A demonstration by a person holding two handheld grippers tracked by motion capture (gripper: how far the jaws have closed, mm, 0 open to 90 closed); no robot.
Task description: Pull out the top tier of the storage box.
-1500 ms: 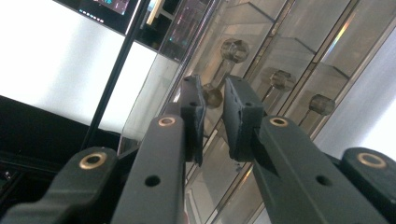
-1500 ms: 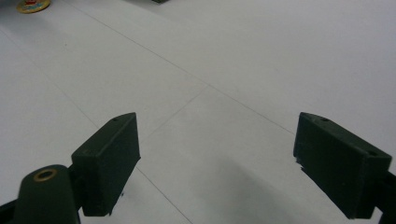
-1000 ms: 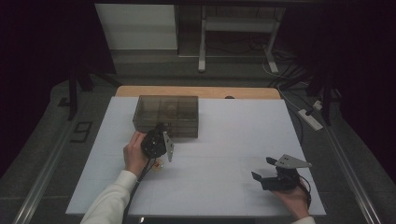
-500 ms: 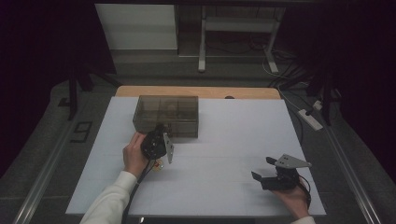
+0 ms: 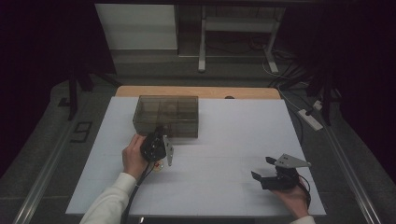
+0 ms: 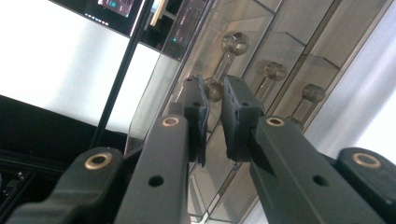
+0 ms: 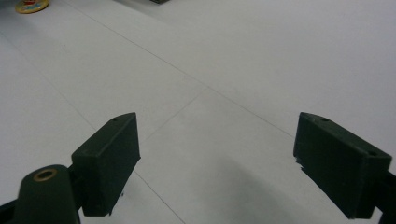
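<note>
One smoky drawer box (image 5: pixel 166 115); left hand-held gripper (image 6: pixel 215 100) nearly pinching one of three knobs (image 6: pixel 213 88); right hand-held gripper (image 7: pixel 215 161) gapes wide.

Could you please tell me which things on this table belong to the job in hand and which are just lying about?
In the job:
- smoky clear drawer box
- its small round knobs
- left gripper, jaws nearly shut beside a knob

Lying about:
- small yellow disc on the white table
- right gripper, jaws wide open over bare table
- power strip on the floor
</note>
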